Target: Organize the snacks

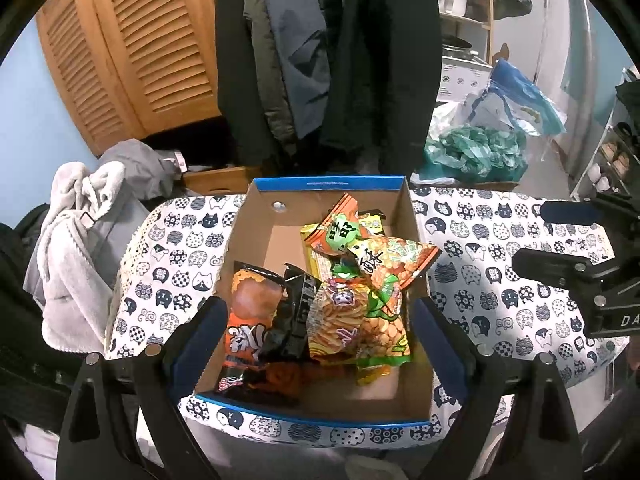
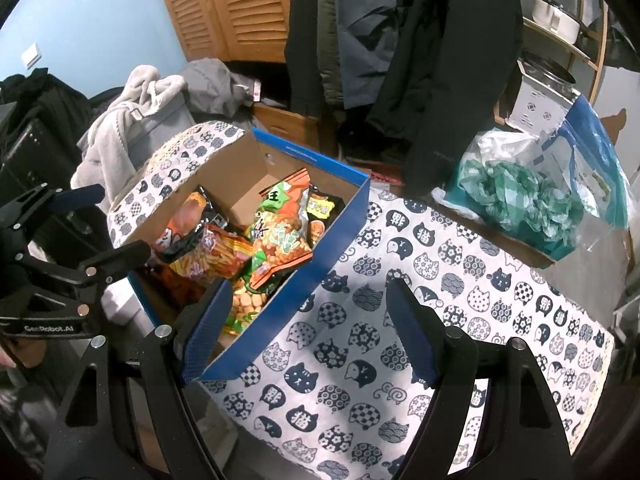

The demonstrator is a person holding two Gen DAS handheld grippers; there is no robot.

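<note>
A cardboard box with a blue rim [image 1: 328, 182] stands on the cat-print tablecloth [image 1: 500, 280]. Several snack packets lie piled in it: an orange and green one [image 1: 340, 232], a black and orange one [image 1: 252, 312] and a yellow one of sticks [image 1: 340, 320]. My left gripper [image 1: 318, 304] hangs open over the box's near end, with one finger by each side wall and nothing pinched. The right wrist view shows the box's blue outer wall [image 2: 320, 264] and the packets [image 2: 280, 240]. My right gripper [image 2: 312, 284] is open over the cloth just right of the box, its left finger in front of the box's near corner.
Dark coats [image 1: 360, 60] hang behind the table beside louvred wooden doors [image 1: 132, 48]. A grey robe [image 1: 76, 240] is draped at the left. Plastic bags [image 2: 528, 192] sit beyond the table's far right edge. Bare cloth [image 2: 460, 300] stretches right of the box.
</note>
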